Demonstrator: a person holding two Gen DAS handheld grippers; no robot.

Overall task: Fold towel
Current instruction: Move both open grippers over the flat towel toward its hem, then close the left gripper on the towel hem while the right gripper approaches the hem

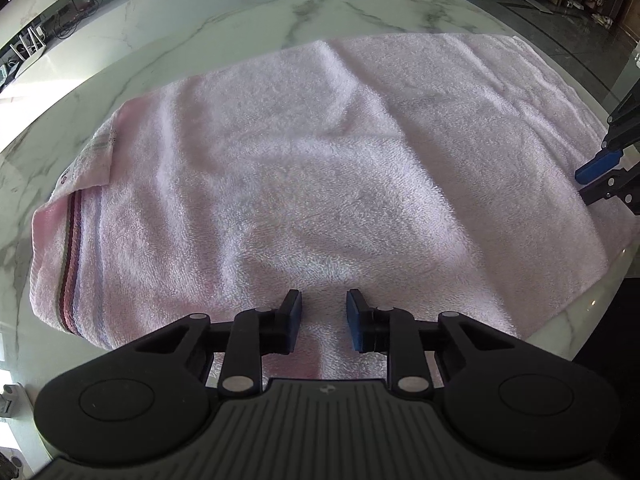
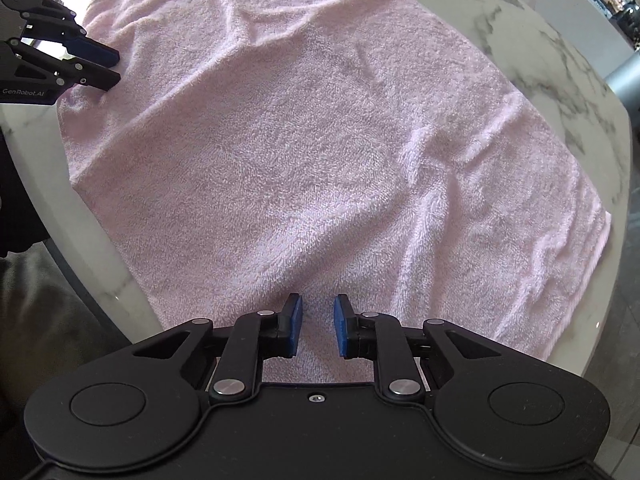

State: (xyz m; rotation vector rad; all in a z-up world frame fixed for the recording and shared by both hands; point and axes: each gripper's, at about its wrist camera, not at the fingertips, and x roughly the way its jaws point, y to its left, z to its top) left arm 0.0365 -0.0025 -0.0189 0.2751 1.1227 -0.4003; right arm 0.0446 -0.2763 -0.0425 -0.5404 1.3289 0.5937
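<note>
On the counter: a pink towel (image 1: 304, 168) lies spread on the marble counter (image 1: 168, 36), flat but rumpled, with low creases running across it.
Towel's left end: doubled back on itself, so the striped band (image 1: 74, 264) shows and a small flap is turned over near it.
Near edge: it runs along the counter's curved rim, right up to it on the left tongs' side as the right wrist view shows.
Left tongs (image 1: 324, 320): spread, blue pads apart, nothing between them; they hover over the towel's near edge, roughly midway along it. I cannot tell whether the tips touch the cloth.
Right tongs (image 2: 317, 326): spread too, a narrower gap, empty, poised over the near edge further toward the towel's right end.
Spacing: the two tongs sit well apart along the same long edge; each shows in the other's view, off to the side.
Step in hand: I judge it the lining-up before a grasp, both tongs placed on the near edge and neither yet pinching.
Next move calls for: both tongs to come down onto the edge, close on the cloth, then lift together and carry the near edge across to the far edge.
Watch for: terry is thick and limp, so a shallow bite may slip; the turned-back left end may end up uneven in the fold.
</note>
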